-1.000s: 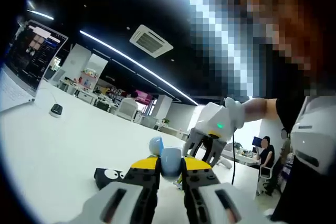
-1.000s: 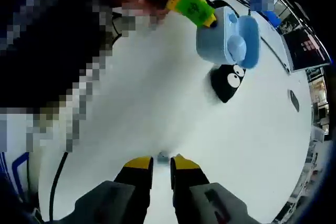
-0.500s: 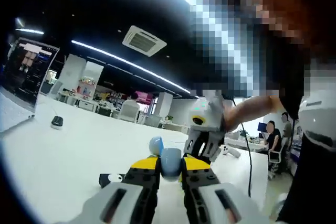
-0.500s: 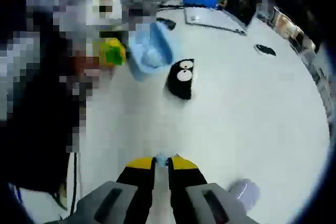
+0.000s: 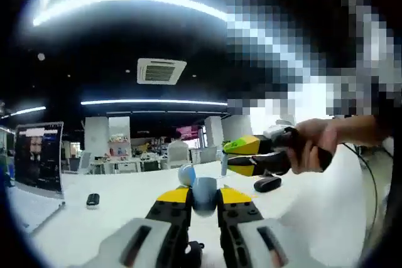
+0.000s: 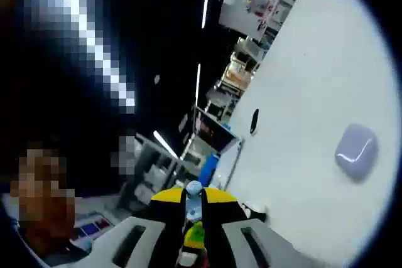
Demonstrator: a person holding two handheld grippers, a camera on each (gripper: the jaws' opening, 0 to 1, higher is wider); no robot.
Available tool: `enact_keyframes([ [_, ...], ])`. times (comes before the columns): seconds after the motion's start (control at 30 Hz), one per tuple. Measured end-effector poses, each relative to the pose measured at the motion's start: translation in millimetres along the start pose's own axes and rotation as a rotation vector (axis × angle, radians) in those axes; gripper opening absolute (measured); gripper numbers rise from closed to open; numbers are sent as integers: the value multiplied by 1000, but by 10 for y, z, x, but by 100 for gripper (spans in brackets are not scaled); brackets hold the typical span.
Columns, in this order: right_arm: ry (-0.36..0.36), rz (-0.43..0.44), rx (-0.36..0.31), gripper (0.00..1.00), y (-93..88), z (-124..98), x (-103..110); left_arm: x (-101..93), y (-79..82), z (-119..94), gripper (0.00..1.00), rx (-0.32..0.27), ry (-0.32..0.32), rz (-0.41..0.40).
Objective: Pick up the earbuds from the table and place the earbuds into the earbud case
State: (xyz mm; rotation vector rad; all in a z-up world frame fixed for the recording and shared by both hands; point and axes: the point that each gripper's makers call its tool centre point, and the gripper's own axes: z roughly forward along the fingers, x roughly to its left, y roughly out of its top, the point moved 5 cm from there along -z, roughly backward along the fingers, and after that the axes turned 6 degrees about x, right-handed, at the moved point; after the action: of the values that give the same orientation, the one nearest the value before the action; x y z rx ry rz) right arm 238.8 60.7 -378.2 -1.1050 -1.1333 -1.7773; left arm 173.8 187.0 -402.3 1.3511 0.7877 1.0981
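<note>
My left gripper (image 5: 196, 196) is shut on a light blue earbud case (image 5: 202, 194), held up above the white table (image 5: 113, 211); its rounded lid (image 5: 186, 174) stands up behind it. The right gripper (image 5: 227, 156), held in a hand (image 5: 314, 149), comes in from the right with its yellow tips just above and right of the case. In the right gripper view, my right gripper (image 6: 193, 196) is shut on a small pale blue earbud (image 6: 193, 187) that peeks out between the yellow tips. A green and yellow part (image 6: 195, 235) shows low between those jaws.
A lavender case (image 6: 356, 150) lies on the white table (image 6: 301, 92). An open laptop (image 5: 38, 158) stands at the left, with a dark mouse (image 5: 93, 200) beside it. Another dark object (image 5: 267, 184) lies under the right gripper. A black pouch (image 5: 191, 254) lies below my left jaws.
The right gripper has lifted off the table with the earbud and swung up level with the case. Both views have tilted up towards the room. The left gripper's hold on the case is unchanged.
</note>
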Motion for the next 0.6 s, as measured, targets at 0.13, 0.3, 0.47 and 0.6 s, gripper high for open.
enact_keyframes([
  [0.13,132,126,-102,9,-171,78,145,0,80,54,18,-54,59,1],
  [0.3,176,186,-151,9,-282,174,215,-43,122,62,18,-88,99,59],
  [0.47,185,229,-157,9,-346,203,235,-132,221,-7,18,-127,144,220],
  [0.6,163,237,-149,9,-345,171,238,-191,262,-33,18,-139,160,275],
])
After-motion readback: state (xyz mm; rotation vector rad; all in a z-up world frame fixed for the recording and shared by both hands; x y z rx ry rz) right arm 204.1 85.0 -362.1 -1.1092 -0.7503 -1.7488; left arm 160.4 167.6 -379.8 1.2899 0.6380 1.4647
